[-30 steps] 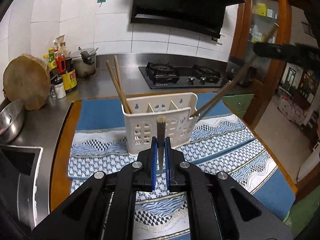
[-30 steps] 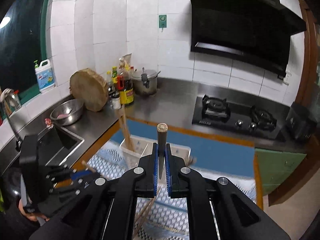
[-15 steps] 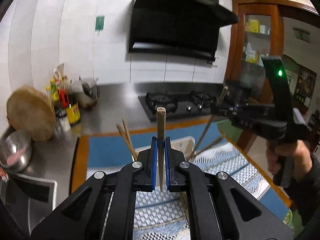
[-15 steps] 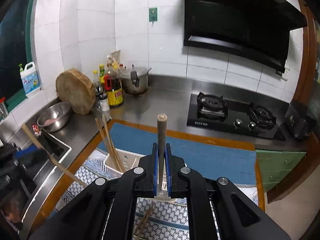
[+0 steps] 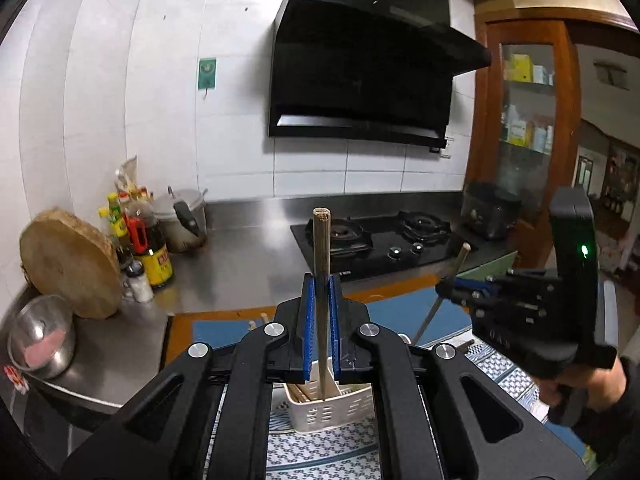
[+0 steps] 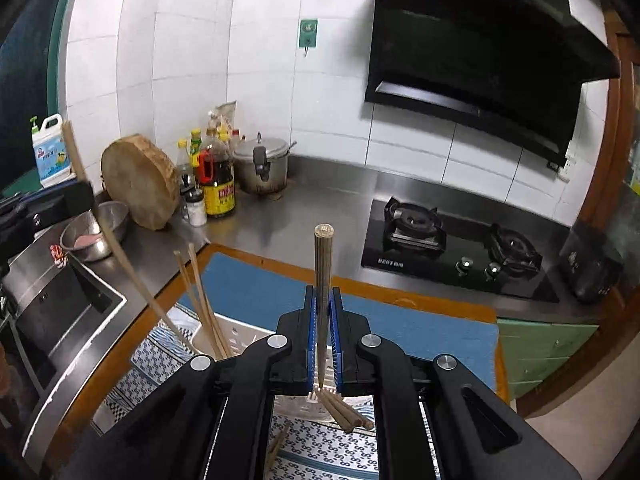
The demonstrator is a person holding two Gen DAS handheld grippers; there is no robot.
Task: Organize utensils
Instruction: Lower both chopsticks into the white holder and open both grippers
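Note:
My left gripper (image 5: 321, 280) is shut on an upright wooden chopstick (image 5: 321, 248) whose lower tip hangs over the white utensil holder (image 5: 328, 410). My right gripper (image 6: 324, 292) is shut on another upright chopstick (image 6: 323, 264) above the same holder (image 6: 236, 334). Two chopsticks (image 6: 200, 300) stand in the holder's left compartment. The right gripper (image 5: 446, 284) with its chopstick (image 5: 444, 300) shows at the right of the left wrist view. The left gripper's chopstick (image 6: 108, 232) shows at the left of the right wrist view. Several chopsticks (image 6: 344, 412) lie below the right gripper.
The holder stands on a blue patterned mat (image 6: 384, 320) on a wooden table (image 6: 404, 290). Behind are a steel counter, gas hob (image 6: 452, 248), bottles (image 6: 218, 184), a pot (image 6: 262, 164), a round wooden board (image 6: 140, 182), a steel bowl (image 6: 94, 232) and a sink (image 6: 56, 312).
Both grippers have risen and tilted up, each still holding its chopstick upright. The holder has dropped low in both views, and the two chopstick tips now hang over it.

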